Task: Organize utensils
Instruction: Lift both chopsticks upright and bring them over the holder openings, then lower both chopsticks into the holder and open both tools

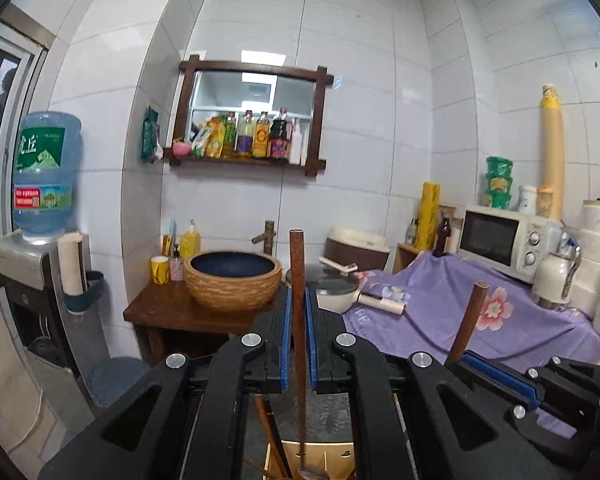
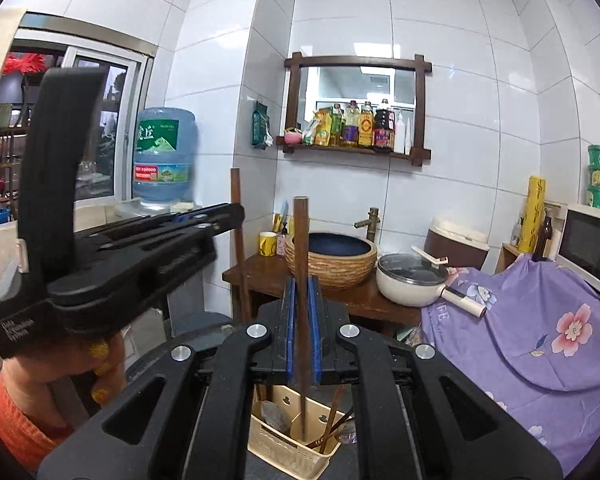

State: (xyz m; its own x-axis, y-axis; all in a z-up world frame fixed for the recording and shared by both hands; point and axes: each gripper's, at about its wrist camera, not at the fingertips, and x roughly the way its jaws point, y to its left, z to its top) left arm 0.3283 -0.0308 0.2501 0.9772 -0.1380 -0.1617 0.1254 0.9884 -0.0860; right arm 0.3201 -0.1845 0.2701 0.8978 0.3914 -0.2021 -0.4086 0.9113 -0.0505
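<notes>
Left tool (image 1: 299, 336) clamps a long brown wooden-handled utensil (image 1: 298, 280); right tool (image 2: 301, 332) clamps another dark wooden-handled utensil (image 2: 301, 264), both upright above the cream woven plastic caddy (image 2: 288, 446). Several utensils already sit inside; these two likely remain unplaced.

Utensil basket (image 2: 292, 438) below, basin (image 2: 331, 258) beyond

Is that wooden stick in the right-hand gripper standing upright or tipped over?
Upright. The wooden stick runs nearly straight up between the right gripper's closed blue pads, lower end over the cream basket.
</notes>
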